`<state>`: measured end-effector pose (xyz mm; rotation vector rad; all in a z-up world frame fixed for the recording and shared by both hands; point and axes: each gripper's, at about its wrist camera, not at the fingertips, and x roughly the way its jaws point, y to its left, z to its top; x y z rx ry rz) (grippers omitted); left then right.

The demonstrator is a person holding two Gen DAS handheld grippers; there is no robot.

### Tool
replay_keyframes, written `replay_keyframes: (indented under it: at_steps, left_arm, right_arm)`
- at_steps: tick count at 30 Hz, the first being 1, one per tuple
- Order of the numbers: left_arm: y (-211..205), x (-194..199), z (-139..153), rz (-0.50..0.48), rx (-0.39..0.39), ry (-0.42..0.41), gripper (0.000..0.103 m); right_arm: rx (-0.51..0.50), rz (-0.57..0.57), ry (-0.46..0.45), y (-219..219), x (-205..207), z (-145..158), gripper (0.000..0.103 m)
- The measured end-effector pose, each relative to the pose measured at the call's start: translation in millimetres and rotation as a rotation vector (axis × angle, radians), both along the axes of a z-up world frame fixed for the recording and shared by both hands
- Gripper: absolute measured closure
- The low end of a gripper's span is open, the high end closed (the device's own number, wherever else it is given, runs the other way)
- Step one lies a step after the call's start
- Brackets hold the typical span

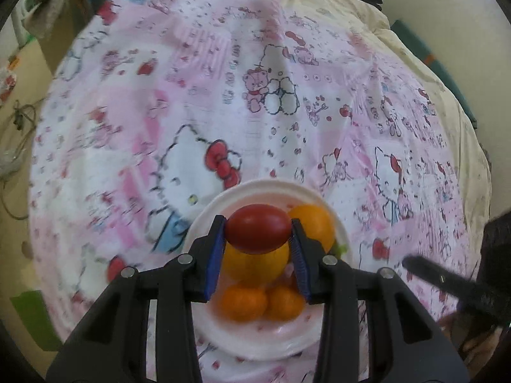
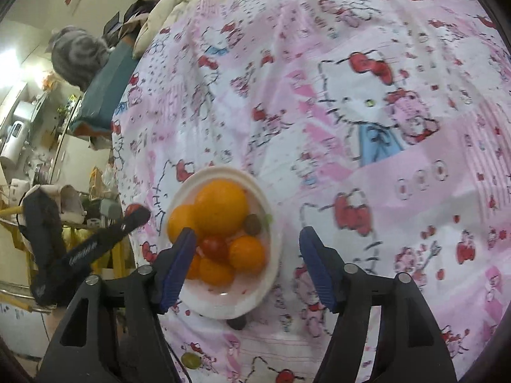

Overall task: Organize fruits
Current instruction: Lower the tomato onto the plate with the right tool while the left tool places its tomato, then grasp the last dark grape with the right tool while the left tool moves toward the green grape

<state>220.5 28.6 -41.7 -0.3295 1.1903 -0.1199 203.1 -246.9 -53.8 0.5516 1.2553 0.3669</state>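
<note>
My left gripper (image 1: 258,234) is shut on a dark red tomato (image 1: 258,231), held just above a white bowl (image 1: 207,220). In the bowl lie a yellow fruit (image 1: 255,265), a large orange (image 1: 316,223) and two small oranges (image 1: 244,300). In the right wrist view the bowl (image 2: 274,255) holds a big orange (image 2: 220,204), smaller oranges (image 2: 247,252), a red tomato (image 2: 214,247) and a brown fruit (image 2: 252,223). My right gripper (image 2: 247,230) hangs open over the bowl's near side with nothing pressed between its pads. The left gripper (image 2: 95,245) shows at the left with its tomato (image 2: 132,209).
The bowl rests on a pink cartoon-print bedspread (image 1: 223,95). A dark grape (image 2: 236,322) and a green grape (image 2: 190,360) lie on the cloth near the bowl. A grey cat (image 2: 76,54) sits beyond the bed's edge, beside cluttered shelves (image 2: 19,134). A cream duvet (image 1: 367,9) lies at the far side.
</note>
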Motion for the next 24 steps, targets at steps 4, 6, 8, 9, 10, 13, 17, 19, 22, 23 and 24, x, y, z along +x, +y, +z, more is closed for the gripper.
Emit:
replay_keyframes:
  at_steps: [4,6,8,9,10,13,17,19,22,23,24]
  left_arm:
    - [-9.5,21.0,-16.8,-0.006,-0.035,0.044,0.068]
    - [-13.9,28.1,-23.2,-0.008,-0.033,0.054,0.068]
    - [-18.0,33.2,-29.2,-0.01,-0.03,0.067,0.068]
    - [-20.0,35.2,-31.7,-0.015,-0.029,0.075,0.068]
    - [-21.7,36.2,-33.8,-0.019,-0.027,0.083,0.068]
    - [-26.1,36.7,-37.7,-0.036,-0.018,0.099,0.065]
    - [-29.3,34.2,-35.7,-0.042,0.014,0.088,0.036]
    - [-29.9,32.2,-33.5,-0.038,0.023,0.08,0.033]
    - [-30.0,29.0,-27.6,-0.033,0.025,0.07,0.033]
    - [-30.1,27.8,-25.3,-0.032,0.026,0.063,0.033]
    - [-29.8,24.7,-21.7,-0.033,0.031,0.055,0.033]
  right_arm:
    - [-0.005,-0.011,0.004,-13.2,-0.9,-1.3,0.031]
    - [-0.004,-0.011,0.008,-17.6,-1.6,-2.3,0.031]
    - [-0.004,-0.006,0.008,-19.2,-1.6,-2.0,0.031]
    - [-0.006,-0.002,0.006,-18.5,-0.9,-1.7,0.03]
    - [-0.01,0.001,0.004,-18.2,-1.1,-1.1,0.03]
    - [-0.019,0.009,0.003,-15.7,0.2,-0.2,0.028]
    - [0.009,-0.012,0.023,-16.9,0.5,-3.0,0.02]
    - [0.02,-0.014,0.027,-17.9,0.3,-3.3,0.02]
    - [0.019,-0.013,0.033,-19.4,-1.0,-4.2,0.02]
    - [0.025,-0.011,0.035,-19.8,-1.8,-4.6,0.02]
    - [0.025,-0.01,0.037,-19.9,-2.0,-4.9,0.02]
